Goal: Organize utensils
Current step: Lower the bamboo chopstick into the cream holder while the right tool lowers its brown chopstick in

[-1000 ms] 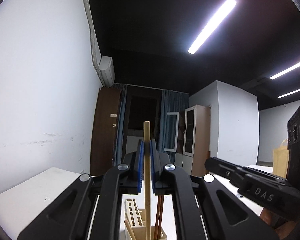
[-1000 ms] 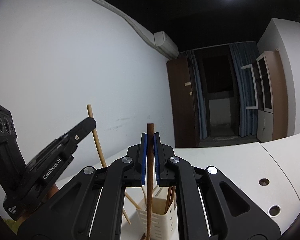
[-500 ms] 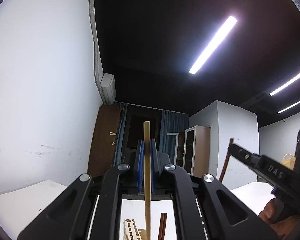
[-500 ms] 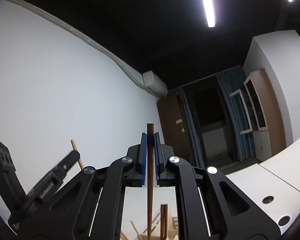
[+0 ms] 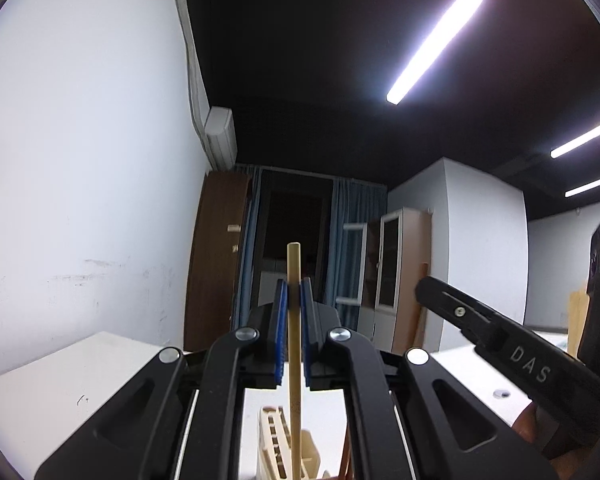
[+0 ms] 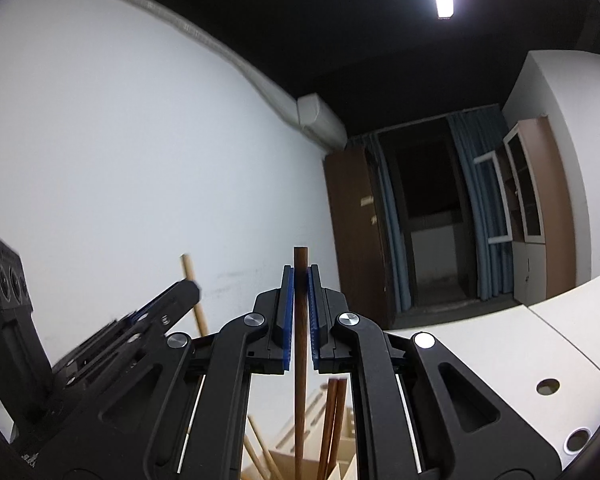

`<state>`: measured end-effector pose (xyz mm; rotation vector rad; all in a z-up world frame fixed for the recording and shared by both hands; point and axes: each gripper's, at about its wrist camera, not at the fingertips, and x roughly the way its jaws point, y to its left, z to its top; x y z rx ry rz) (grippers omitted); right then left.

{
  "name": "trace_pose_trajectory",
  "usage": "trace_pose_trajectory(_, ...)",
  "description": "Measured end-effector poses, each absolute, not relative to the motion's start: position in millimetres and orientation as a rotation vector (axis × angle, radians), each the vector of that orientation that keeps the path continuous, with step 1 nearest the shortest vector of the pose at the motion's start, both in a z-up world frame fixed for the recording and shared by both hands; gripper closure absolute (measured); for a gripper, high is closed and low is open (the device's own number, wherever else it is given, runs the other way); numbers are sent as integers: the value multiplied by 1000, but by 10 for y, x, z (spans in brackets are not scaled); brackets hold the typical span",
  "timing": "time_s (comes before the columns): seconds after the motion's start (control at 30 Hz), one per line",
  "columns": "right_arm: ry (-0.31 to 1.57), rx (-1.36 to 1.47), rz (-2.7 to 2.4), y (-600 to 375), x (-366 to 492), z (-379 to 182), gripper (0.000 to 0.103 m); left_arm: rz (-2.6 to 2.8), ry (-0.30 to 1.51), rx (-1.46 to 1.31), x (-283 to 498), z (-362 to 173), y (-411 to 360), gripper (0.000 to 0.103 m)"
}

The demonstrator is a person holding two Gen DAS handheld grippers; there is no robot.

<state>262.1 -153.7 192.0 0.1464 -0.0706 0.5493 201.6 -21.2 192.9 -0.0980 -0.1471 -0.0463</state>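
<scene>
Each gripper, left point(image 5: 294, 312) and right point(image 6: 300, 300), clenches an upright chopstick over the holder point(image 6: 296, 466), so I'd guess lowering them in comes next.

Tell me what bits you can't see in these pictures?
- Left wrist view: the pale stick in the left claw runs off the bottom edge; its lower tip is cut off.
- Right wrist view: the dark stick in the right claw is cut off likewise.
- Both views: the cream holder is mostly hidden by claw arms and the edge; its compartments can't be counted.
</scene>
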Motion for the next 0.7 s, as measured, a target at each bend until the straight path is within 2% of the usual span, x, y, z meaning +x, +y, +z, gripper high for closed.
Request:
trace_pose_trajectory(0.2,32,143,560,-1521,2764,1791,97,-57,-77,-81,2159,1813,-221,97)
trace_pose_trajectory(0.7,105,80,552,-1385,2737,1655,97,-97,21,-81,2310,1701,-87,97)
